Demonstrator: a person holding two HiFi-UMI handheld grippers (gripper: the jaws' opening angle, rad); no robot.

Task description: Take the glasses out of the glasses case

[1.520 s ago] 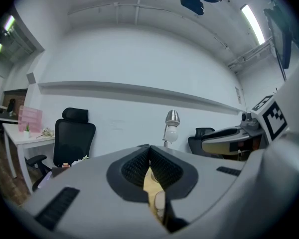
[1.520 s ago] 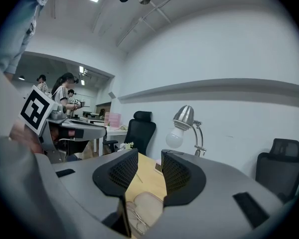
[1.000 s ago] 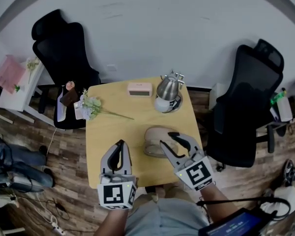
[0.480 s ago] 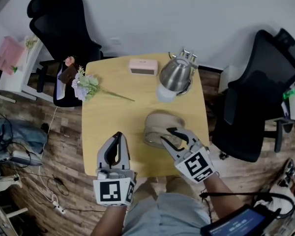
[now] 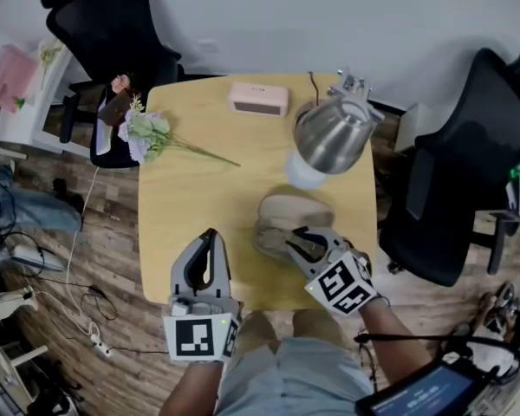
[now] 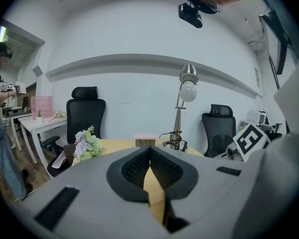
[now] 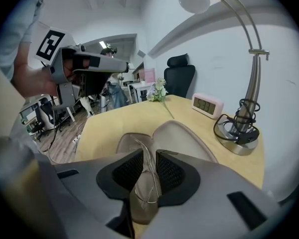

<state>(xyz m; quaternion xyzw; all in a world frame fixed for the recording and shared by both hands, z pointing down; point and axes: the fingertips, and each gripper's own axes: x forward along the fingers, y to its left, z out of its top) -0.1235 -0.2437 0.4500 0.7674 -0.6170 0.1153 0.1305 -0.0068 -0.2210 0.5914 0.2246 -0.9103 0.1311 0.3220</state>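
Yellow desk (image 5: 199, 215) is lying bare across its left half, while the open glasses case (image 5: 296, 211) is sitting near the front right edge. The right tool (image 5: 293, 241), its jaws just closing but not yet pressing, is straddling the wire glasses (image 7: 147, 176), which only its own view is showing clearly. The left tool (image 5: 210, 237), closed and empty, is hovering over the front edge.

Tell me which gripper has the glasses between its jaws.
The right gripper: its jaws, which have just been closing, straddle the glasses in the open case. The left gripper is shut and empty, off to the side.
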